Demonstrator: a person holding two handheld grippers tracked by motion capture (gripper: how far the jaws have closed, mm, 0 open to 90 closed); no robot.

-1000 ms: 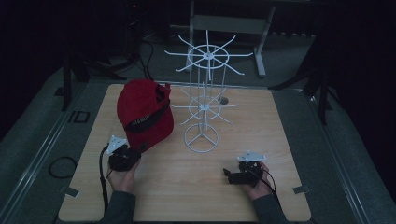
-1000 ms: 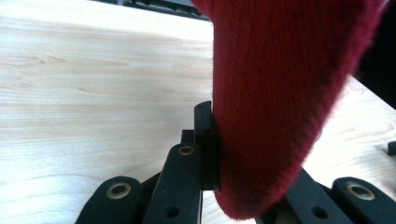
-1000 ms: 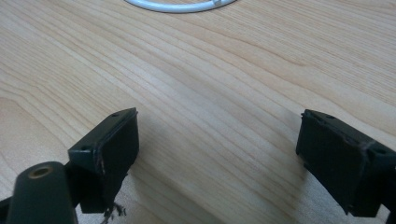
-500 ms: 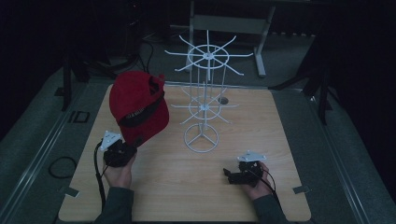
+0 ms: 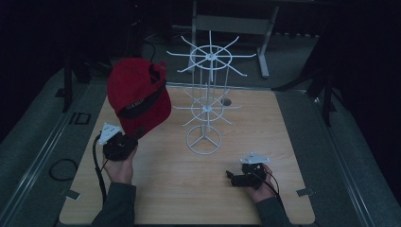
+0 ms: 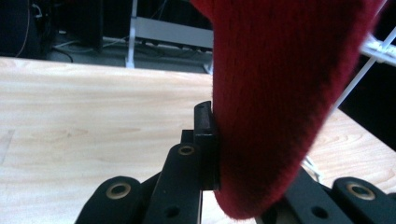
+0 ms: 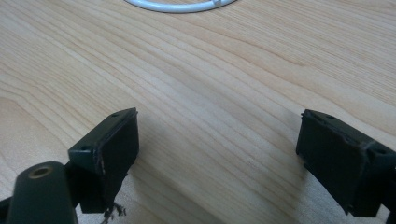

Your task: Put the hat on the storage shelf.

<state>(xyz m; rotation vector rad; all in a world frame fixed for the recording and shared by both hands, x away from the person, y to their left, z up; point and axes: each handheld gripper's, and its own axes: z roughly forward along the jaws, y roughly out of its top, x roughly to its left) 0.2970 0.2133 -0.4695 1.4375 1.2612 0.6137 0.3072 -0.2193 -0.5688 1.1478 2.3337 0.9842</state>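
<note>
Gripping the lower edge of a red knitted cap (image 5: 138, 97) with a dark band across it, the left gripper (image 5: 124, 143) is pinching the fabric between its black jaws; in the left gripper view the red cloth (image 6: 275, 93) is sitting pressed against one pad (image 6: 205, 140) and hiding the other. Held this way, the cap is hanging in the air above the left part of the light wooden table (image 5: 156, 189), its crown pointing up and to the far side, clear of the board. Just to its right, a white wire display stand (image 5: 206, 101) with two tiers of spoke-like hooks and a ring base is standing at the middle of the table, and the cap's far edge is sitting close beside the upper spokes without touching them that I can tell. At the near right, the right gripper (image 5: 236, 178) is resting low on the table in the person's hand, pointing left. Its jaws are standing spread wide, with bare wood between the pads (image 7: 116, 144) and part of the stand's ring base (image 7: 180, 6) at the far edge of the right gripper view.
</note>
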